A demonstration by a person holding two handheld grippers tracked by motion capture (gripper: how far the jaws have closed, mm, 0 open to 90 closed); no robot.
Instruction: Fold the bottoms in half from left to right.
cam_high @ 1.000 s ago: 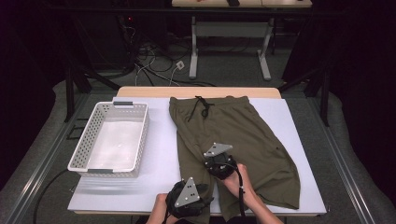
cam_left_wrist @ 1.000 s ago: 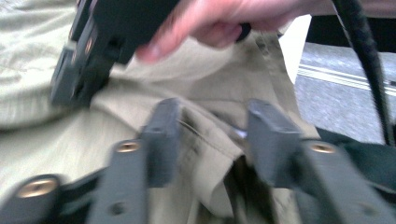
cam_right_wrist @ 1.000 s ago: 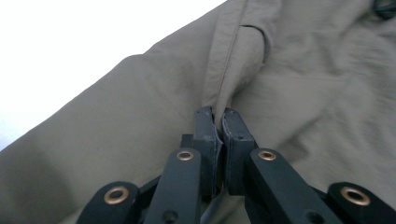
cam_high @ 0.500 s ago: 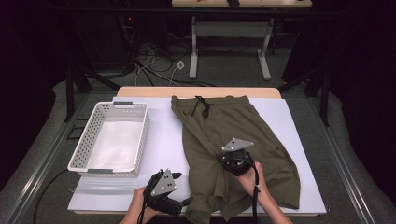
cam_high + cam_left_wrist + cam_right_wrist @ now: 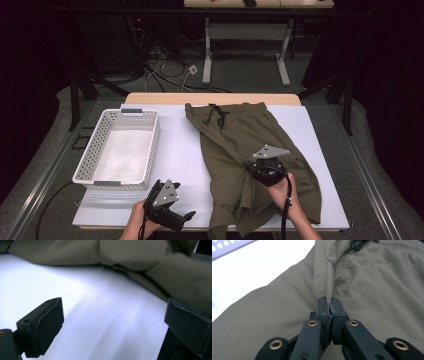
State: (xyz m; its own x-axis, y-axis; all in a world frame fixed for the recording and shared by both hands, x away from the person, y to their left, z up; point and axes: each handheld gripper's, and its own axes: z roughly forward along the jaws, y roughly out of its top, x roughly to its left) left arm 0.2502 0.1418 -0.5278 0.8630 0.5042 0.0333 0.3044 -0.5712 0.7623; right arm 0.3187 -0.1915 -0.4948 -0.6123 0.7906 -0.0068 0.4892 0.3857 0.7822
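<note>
Olive-green shorts (image 5: 250,150) lie on the white table, waistband and black drawstring (image 5: 218,113) at the far end. My right gripper (image 5: 252,167) is shut on a fold of the shorts (image 5: 324,282) near the crotch seam, the cloth pinched between its jaws and pulled up into a ridge. My left gripper (image 5: 187,217) is low at the table's near edge, left of the shorts' hem, its jaws wide open with nothing between them. In the left gripper view the shorts' edge (image 5: 140,257) lies ahead, beyond bare table.
A white perforated basket (image 5: 90,155) stands empty on the left of the table. The white table surface (image 5: 175,145) lies bare between basket and shorts. Beyond the far edge are cables and desk legs on the floor.
My left gripper let go of the shorts' near hem and drew back left to the table's near edge, now open. My right gripper carried its fold to the right, bunching the left leg.
</note>
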